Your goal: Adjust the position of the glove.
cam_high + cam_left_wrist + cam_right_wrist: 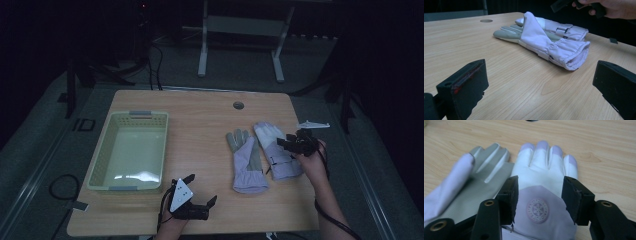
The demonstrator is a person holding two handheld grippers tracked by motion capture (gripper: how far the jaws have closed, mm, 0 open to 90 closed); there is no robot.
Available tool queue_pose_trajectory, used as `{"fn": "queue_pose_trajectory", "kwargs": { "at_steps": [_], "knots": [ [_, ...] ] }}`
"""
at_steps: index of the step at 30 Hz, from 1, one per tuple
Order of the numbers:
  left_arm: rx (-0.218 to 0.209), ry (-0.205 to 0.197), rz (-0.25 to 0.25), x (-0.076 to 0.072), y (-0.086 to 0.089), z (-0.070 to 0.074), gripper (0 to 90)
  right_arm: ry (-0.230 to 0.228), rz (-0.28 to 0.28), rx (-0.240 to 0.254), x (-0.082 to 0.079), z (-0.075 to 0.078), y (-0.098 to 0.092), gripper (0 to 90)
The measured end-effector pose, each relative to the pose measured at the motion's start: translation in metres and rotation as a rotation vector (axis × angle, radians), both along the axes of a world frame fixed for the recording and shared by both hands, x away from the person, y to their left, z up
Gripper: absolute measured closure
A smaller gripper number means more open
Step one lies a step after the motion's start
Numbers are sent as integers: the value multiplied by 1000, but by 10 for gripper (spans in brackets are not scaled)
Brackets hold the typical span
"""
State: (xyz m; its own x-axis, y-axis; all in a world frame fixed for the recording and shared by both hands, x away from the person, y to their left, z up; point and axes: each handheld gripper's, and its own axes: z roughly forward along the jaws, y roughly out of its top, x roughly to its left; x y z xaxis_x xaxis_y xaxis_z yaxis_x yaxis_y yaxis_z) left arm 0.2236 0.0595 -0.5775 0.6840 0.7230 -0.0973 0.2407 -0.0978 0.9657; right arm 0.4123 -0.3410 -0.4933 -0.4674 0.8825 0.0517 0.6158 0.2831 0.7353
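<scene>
Two work gloves [262,155] lie side by side; right gripper [292,145] hovers over one, released; left gripper [202,192] released, near one basket [131,117].

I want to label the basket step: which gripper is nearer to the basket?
Left. The left gripper sits just off the basket, by its near right corner; the right gripper hovers over the gloves, far right.

We see two gloves on a pale wood-grain table [200,210]. The left glove [245,162] shows a grey palm with a lilac cuff and thumb — the right glove [544,180] is white on the back, its fingertips tinted lilac, with a lilac patch bearing a round pinkish emblem [537,210]. The basket [107,150] is pale green with grey handles. Both grippers' jaws are black — the left gripper [200,192] carries a white plate.
</scene>
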Motion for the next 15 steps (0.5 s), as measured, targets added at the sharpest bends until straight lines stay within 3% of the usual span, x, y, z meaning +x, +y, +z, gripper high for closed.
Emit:
{"fn": "queue_pose_trajectory", "kwargs": {
  "at_steps": [12, 15],
  "knots": [
    [0, 0, -2, 0, 0, 0, 1, 70, 9, 30, 9, -27, -6, 466],
    [-2, -1, -1, 0, 0, 0, 1, 116, 7, -17, 10, -41, -5, 504]
  ]
}}
